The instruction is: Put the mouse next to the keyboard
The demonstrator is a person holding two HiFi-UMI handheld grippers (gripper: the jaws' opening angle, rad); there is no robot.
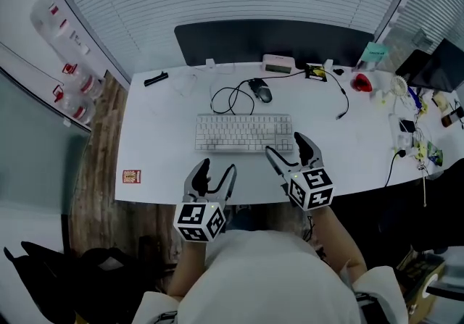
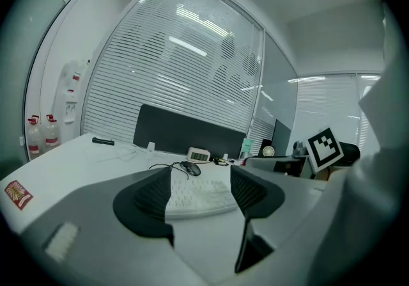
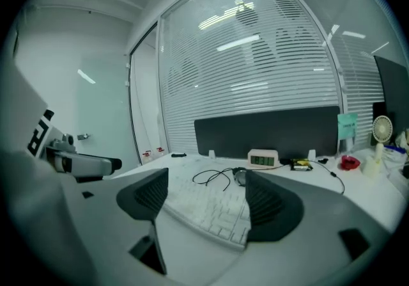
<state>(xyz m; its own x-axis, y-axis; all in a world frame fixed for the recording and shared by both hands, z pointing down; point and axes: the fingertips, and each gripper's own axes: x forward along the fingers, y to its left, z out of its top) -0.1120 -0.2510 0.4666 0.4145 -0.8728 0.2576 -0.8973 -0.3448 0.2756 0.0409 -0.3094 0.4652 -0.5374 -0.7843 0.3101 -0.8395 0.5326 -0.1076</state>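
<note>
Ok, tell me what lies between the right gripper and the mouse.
The keyboard lies between the right gripper and the mouse; the head view shows it.

No word or number could be read with certainty. The small clock (image 1: pixel 278 64) at the far edge of the tabletop (image 1: pixel 167 141) showed dark digits on a pale display, too small to make out. A red-and-cream sticker (image 1: pixel 131 177) near the tabletop's front left corner carried illegible print. The keyboard (image 1: pixel 243 132) keys showed no legible legends. The cubes on the left gripper (image 1: pixel 219 167) and right gripper (image 1: pixel 283 143) wore square black-and-white coded markers without letters. The red labels on the bottles (image 1: pixel 69 69) beyond the tabletop's left edge were unreadable.
</note>
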